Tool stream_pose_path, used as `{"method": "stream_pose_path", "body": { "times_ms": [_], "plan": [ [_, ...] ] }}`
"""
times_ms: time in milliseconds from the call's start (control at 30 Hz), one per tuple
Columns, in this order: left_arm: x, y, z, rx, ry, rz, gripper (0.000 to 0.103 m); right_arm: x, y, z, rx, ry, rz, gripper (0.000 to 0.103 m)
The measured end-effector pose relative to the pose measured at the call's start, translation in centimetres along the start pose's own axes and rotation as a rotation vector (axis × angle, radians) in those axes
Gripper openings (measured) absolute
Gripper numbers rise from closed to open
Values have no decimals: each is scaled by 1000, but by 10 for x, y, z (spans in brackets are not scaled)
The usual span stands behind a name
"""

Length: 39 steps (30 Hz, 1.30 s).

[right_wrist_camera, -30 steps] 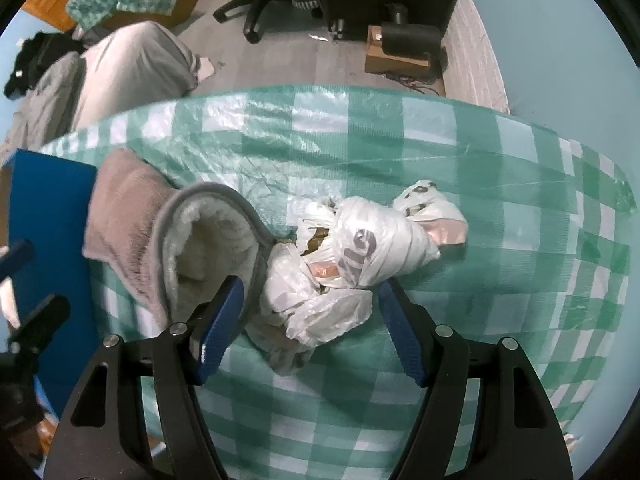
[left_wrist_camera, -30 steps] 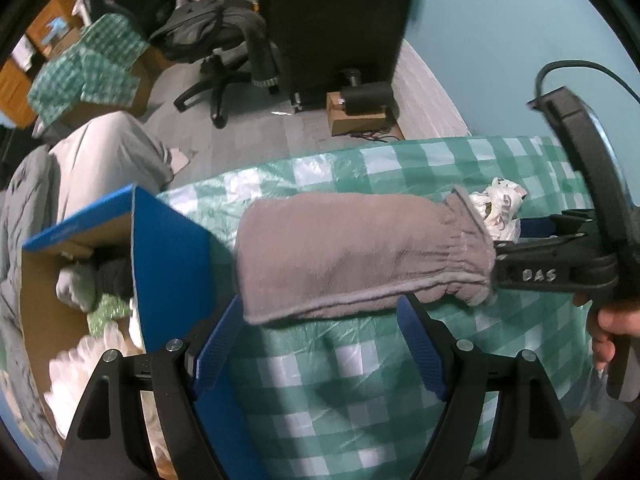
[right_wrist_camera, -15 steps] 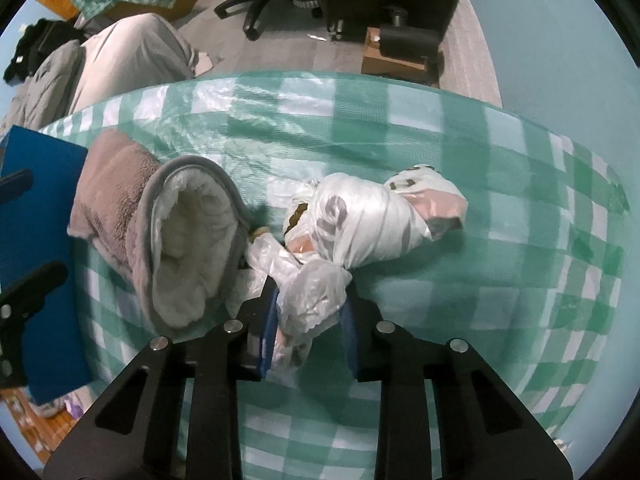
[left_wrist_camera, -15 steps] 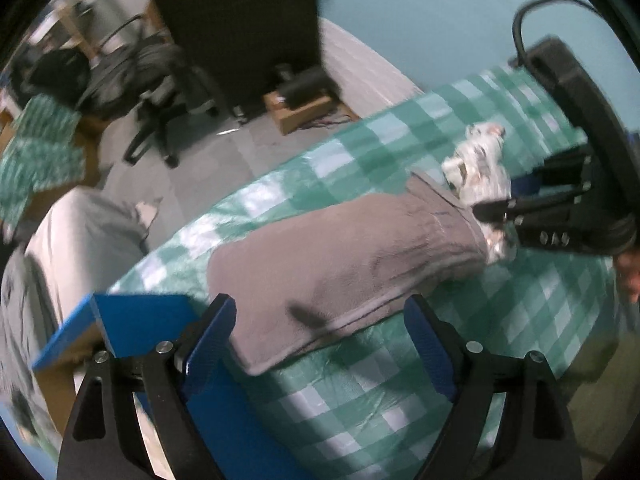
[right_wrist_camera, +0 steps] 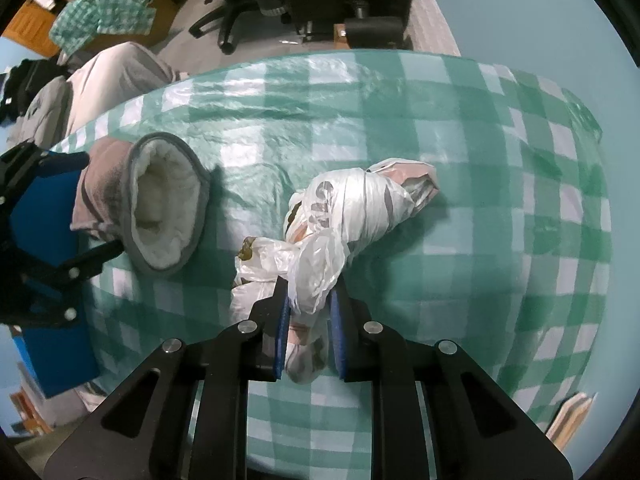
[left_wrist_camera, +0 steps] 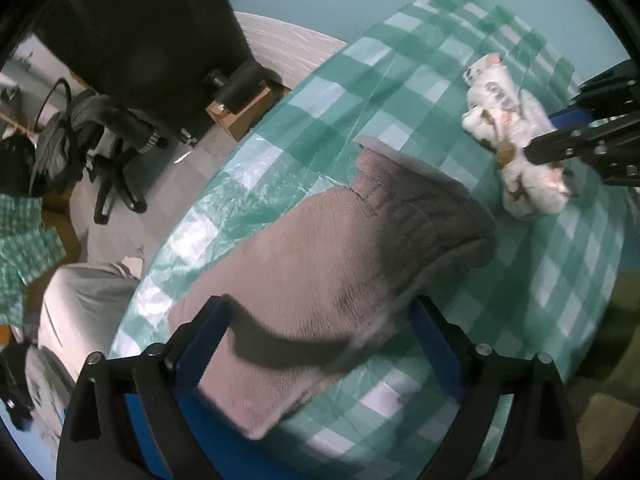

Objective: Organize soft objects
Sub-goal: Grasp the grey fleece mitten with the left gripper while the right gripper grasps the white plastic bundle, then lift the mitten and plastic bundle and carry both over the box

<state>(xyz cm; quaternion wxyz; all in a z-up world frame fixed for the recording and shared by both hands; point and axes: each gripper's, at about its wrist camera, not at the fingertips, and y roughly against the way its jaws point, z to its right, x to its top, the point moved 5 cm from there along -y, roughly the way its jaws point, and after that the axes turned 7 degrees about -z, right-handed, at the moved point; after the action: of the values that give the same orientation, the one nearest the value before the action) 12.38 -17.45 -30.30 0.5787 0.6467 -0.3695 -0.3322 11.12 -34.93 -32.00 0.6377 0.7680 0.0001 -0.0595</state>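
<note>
My right gripper (right_wrist_camera: 308, 300) was squeezed almost shut on a white plastic bag bundle (right_wrist_camera: 344, 216), with the thin plastic bunched up between its blue pads (right_wrist_camera: 282, 332). The bundle lay on the green and white checked tablecloth (right_wrist_camera: 500, 220), and part of it stuck out past the pads toward the middle of the table. It had some gray printing on it, but the plastic was too crumpled for me to read any words. Just to the left of the bundle, not touching it, lay a gray fuzzy slipper (right_wrist_camera: 160, 204) with its white fluffy inside facing my right camera. My left gripper (left_wrist_camera: 316, 344) was spread wide open around the far end of that slipper (left_wrist_camera: 332, 280), one blue pad on each side, and it was not pinching anything that I could see. I could not tell if the pads touched the fabric, because that view was blurry. The slipper lay flat on the cloth near the table's edge. A blue box (right_wrist_camera: 44, 216) sat right behind the slipper at that edge of the table. Farther away, on the gray floor, I saw a pile of gray bedding (right_wrist_camera: 104, 80), a black office chair (left_wrist_camera: 100, 148), and a small cardboard box (left_wrist_camera: 244, 112) with something dark on top. Behind it all was a light blue wall (right_wrist_camera: 520, 20).
</note>
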Motion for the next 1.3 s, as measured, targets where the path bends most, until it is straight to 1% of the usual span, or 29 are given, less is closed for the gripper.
{"method": "stream_pose_path", "body": {
  "times_ms": [100,167,233,267,300,333,367,400,433,467,533,567,633,667,733,767,800,867,900,967,1033,1167,1300],
  "plan": [
    [6,-6,2,49,-31,16,101,-3,-2,3,18,-13,4,16],
    [10,-11,1,63,-33,21,102,-5,-2,3,23,-24,4,17],
    [12,-15,-1,58,-23,17,102,-6,-4,3,34,-35,1,22],
    [13,-16,-1,53,-17,19,102,-6,-5,3,42,-44,-5,26],
    [12,-16,0,49,-13,24,101,-5,-7,2,46,-49,-7,32],
    [11,-15,1,42,-9,34,98,-4,-8,1,53,-53,-7,36],
    [10,-14,0,36,-7,40,96,-4,-9,1,57,-55,-7,43],
    [8,-13,1,20,-1,47,90,-3,-10,0,58,-57,-8,51],
    [6,-12,2,2,6,54,82,-2,-10,0,57,-61,-9,55],
    [4,-10,2,-17,17,62,78,-1,-12,-2,55,-67,-10,60],
    [-1,-8,2,-37,35,74,62,1,-13,-4,52,-66,-11,62],
    [-2,-7,3,-40,41,79,58,2,-15,-6,43,-64,-12,62],
    [-5,-4,6,-32,46,90,46,5,-18,-9,27,-56,-15,62],
    [-6,-3,8,-29,49,96,43,5,-20,-10,15,-52,-17,62],
    [-9,2,10,-20,64,106,33,7,-24,-10,3,-42,-24,54],
    [-9,4,11,-22,73,109,32,7,-24,-11,-7,-34,-18,50],
    [-10,7,11,-26,89,116,30,6,-24,-12,-18,-23,-10,41],
    [-14,12,12,-38,130,123,29,5,-23,-14,-29,6,-1,28],
    [-15,14,11,-46,149,125,28,4,-22,-14,-30,15,3,25],
    [-19,19,10,-65,190,132,28,2,-20,-15,-39,30,15,21],
    [-25,27,9,-82,231,149,28,0,-17,-15,-40,39,25,20],
    [-34,41,9,-92,285,176,28,-7,-7,-16,-46,72,42,20],
    [-44,53,4,-97,357,183,28,-12,5,-24,-57,102,59,20]
  ]
}}
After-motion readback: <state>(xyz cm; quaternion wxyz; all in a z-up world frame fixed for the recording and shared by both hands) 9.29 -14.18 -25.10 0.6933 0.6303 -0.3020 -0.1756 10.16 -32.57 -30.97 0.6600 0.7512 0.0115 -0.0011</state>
